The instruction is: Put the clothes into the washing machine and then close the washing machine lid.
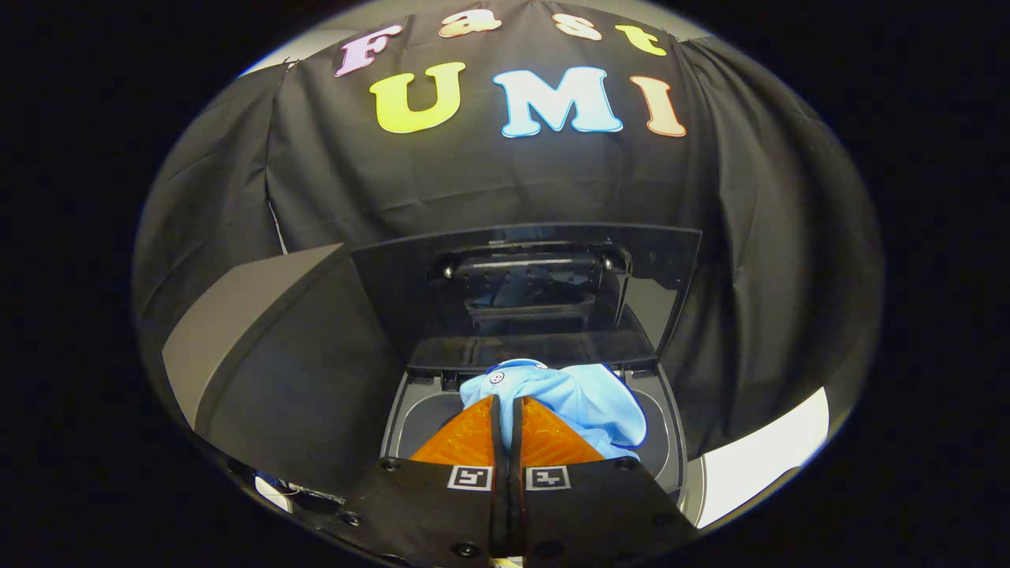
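Gripper (pixel 506 410) carrying a light blue garment (pixel 584 398) above an open washing machine (pixel 671 450)

Its fingers are pinched nearly together on a fold of cloth, so the garment hangs over the machine's opening; behind that opening the lid (pixel 525 296) stands raised, leaving the drum free to receive it

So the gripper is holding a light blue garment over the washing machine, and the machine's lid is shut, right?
Not quite. The gripper view shows the lid standing open behind the opening of the washing machine. The rest holds: the gripper is pinching a light blue garment above it.
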The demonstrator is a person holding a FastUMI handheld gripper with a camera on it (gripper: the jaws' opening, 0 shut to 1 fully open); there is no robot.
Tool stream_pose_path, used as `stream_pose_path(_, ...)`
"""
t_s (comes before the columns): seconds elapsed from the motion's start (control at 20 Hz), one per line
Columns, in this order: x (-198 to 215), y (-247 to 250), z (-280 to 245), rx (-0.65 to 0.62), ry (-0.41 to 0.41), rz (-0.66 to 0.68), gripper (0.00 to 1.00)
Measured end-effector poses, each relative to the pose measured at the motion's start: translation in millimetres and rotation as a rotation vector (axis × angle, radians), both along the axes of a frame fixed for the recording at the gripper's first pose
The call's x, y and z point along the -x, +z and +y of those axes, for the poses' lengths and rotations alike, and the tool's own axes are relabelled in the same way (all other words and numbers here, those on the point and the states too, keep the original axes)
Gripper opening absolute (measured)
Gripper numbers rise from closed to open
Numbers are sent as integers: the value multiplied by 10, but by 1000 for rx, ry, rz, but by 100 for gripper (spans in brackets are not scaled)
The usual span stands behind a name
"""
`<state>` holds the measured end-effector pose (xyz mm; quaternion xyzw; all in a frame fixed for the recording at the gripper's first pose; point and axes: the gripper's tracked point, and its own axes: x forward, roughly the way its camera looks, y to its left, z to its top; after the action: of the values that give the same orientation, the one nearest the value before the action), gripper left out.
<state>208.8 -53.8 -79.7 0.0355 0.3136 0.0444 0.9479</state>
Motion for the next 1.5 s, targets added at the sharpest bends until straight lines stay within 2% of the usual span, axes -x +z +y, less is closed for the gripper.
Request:
stream_pose_path(0.25, 70, -313, -3, 21, -5, 76, 2)
stream_pose_path(0.4, 98, -400, 2, 43, 5, 96, 10)
stream_pose_path(0.45, 88, -388, 6, 47, 5, 87, 16)
stream_pose_path(0.55, 105, -364, 19, 52, 16, 79, 18)
stream_pose_path(0.8, 18, -222, 82, 61, 25, 29, 96)
stream_pose_path(1.25, -479, 766, 176, 37, 12, -281, 96)
stream_pose_path(1.5, -832, 1120, 224, 48, 4, -393, 96)
